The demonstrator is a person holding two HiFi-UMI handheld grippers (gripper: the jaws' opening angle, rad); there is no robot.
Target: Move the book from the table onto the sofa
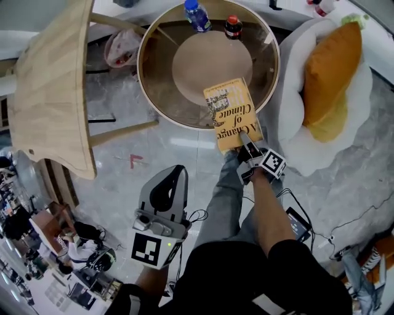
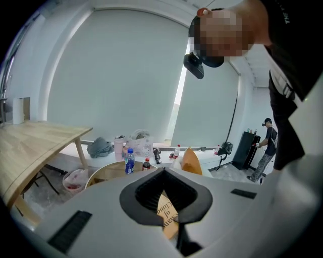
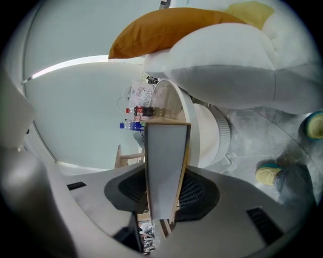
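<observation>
1. Sofa: white and padded, at 3 o'clock from the round bench in the head view. The two stand just beside each other.

2. Round bench: wooden rim, brown glass top, pale disc showing under the glass.

3. Cushion: orange, lying on the sofa seat.

4. Book: yellow cover, title side up. It sits at the 5 o'clock sector of the bench. Its far part is over the glass and its near end extends past the rim, above the floor. It is apart from the sofa. Whether it touches the glass cannot be told.

5. Right gripper: clamped on the near end of the book. In the right gripper view the page edge stands between the jaws, with one pad pressed on each cover.

6. Left gripper: at 7 o'clock from the book, well apart from it. Jaw tips together, nothing between them.

7. Blue-capped bottle and red-capped bottle: upright, side by side at the 12 o'clock rim of the bench.
</observation>
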